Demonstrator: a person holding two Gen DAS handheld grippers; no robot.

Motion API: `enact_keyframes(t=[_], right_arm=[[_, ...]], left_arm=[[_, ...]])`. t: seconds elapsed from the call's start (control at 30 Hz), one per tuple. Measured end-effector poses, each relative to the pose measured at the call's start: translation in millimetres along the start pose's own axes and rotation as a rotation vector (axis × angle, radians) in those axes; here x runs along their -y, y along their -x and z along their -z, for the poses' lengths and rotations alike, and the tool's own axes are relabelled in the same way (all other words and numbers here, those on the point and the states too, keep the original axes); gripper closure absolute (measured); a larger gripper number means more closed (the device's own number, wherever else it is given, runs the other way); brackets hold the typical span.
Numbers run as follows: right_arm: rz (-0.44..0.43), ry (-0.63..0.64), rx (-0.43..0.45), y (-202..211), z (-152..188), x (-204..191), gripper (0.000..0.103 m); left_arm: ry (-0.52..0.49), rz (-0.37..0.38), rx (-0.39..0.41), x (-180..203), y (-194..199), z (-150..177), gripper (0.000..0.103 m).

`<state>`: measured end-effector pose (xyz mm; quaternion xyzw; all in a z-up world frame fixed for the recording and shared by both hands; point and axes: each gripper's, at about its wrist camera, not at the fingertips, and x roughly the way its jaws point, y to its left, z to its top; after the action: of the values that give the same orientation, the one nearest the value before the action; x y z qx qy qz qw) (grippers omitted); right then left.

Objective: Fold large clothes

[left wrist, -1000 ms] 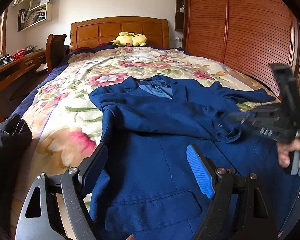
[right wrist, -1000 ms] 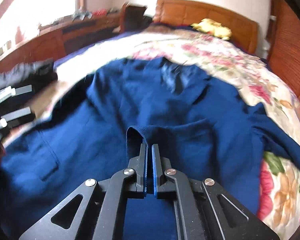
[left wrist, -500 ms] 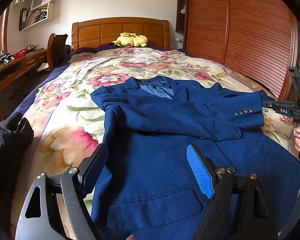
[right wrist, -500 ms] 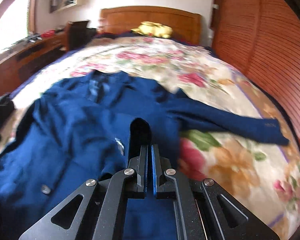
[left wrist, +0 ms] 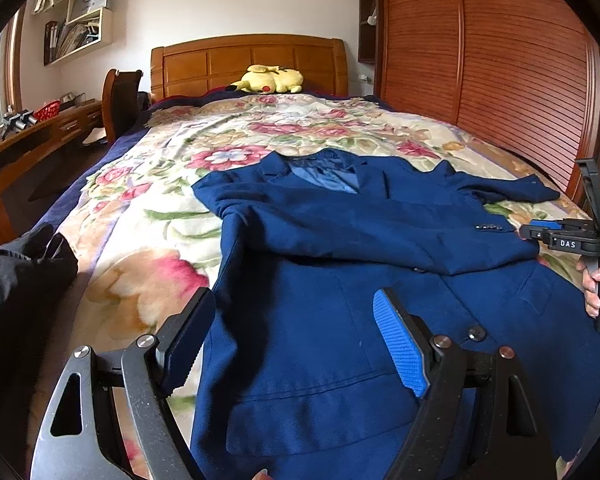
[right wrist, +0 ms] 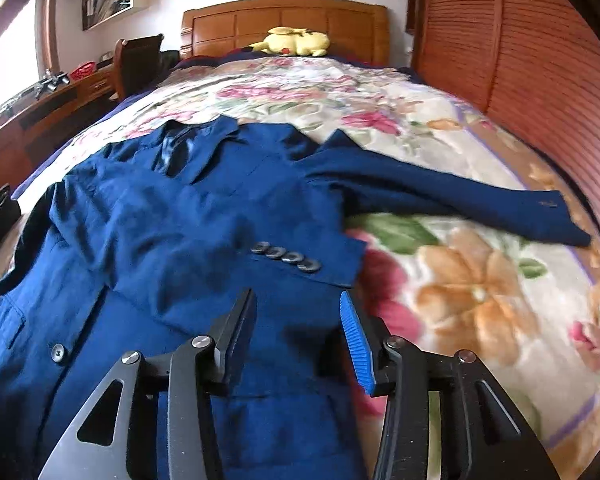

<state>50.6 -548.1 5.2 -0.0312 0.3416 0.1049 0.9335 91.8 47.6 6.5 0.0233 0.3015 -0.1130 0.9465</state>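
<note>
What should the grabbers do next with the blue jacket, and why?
Probably the right gripper should reach for the other sleeve. One sleeve already lies folded across the blue jacket, while the other stretches out onto the flowered bedspread. Both grippers' jaws are open and hold nothing.

soft daylight from the left window (right wrist: 4, 56), fisheye-bent edges, slight blur.

Blue jacket (left wrist: 340, 280) on bed (left wrist: 148, 216), left claw (left wrist: 296, 344) open
</note>
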Motion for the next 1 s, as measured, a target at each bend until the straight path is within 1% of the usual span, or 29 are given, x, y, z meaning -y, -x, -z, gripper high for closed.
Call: enact_keyframes(t=[0.1, 0.2, 0.3, 0.43, 0.57, 0.67, 0.77, 0.87, 0.93, 1.0], right_arm=[[-0.020, 0.004, 0.023, -19.2, -13.5, -7.6, 0.057], [-0.037, 0.017, 0.021, -42.0, -16.5, -12.6, 0.057], [-0.047, 0.049, -0.001, -64.9, -14.3, -16.0, 0.057], [-0.077, 0.043, -0.049, -88.5, -6.7, -12.3, 0.057], [-0.092, 0.036, -0.054, -92.6, -9.0, -7.7, 0.057], [-0.093, 0.041, -0.056, -95.7, -9.9, -7.8, 0.057], [-0.096, 0.047, -0.063, -101.4, -11.2, -8.1, 0.056], [-0.107, 0.046, -0.057, -94.3, -9.9, -7.1, 0.056], [-0.118, 0.035, -0.047, -89.7, -9.2, -5.7, 0.056], [-0.130, 0.029, -0.051, -88.4, -8.0, -4.6, 0.055]], left_arm=[[0.012, -0.005, -0.009, -2.8, -2.8, 1.4, 0.021], [0.022, -0.012, -0.014, -4.9, -4.5, 3.3, 0.021], [0.018, -0.019, -0.019, -4.1, -5.8, 5.4, 0.021], [0.017, -0.017, -0.025, -4.4, -7.5, 5.1, 0.021], [0.019, -0.013, -0.030, -5.6, -6.3, 2.5, 0.021], [0.009, -0.042, -0.035, -6.8, -2.8, -2.2, 0.021], [0.043, -0.016, -0.035, -13.2, -0.2, -11.3, 0.021], [0.012, -0.068, -0.050, -15.1, -8.0, -18.7, 0.021], [0.008, -0.057, -0.061, -18.5, -15.1, -25.1, 0.021], [0.013, -0.063, -0.077, -23.5, -25.1, -34.1, 0.021]])
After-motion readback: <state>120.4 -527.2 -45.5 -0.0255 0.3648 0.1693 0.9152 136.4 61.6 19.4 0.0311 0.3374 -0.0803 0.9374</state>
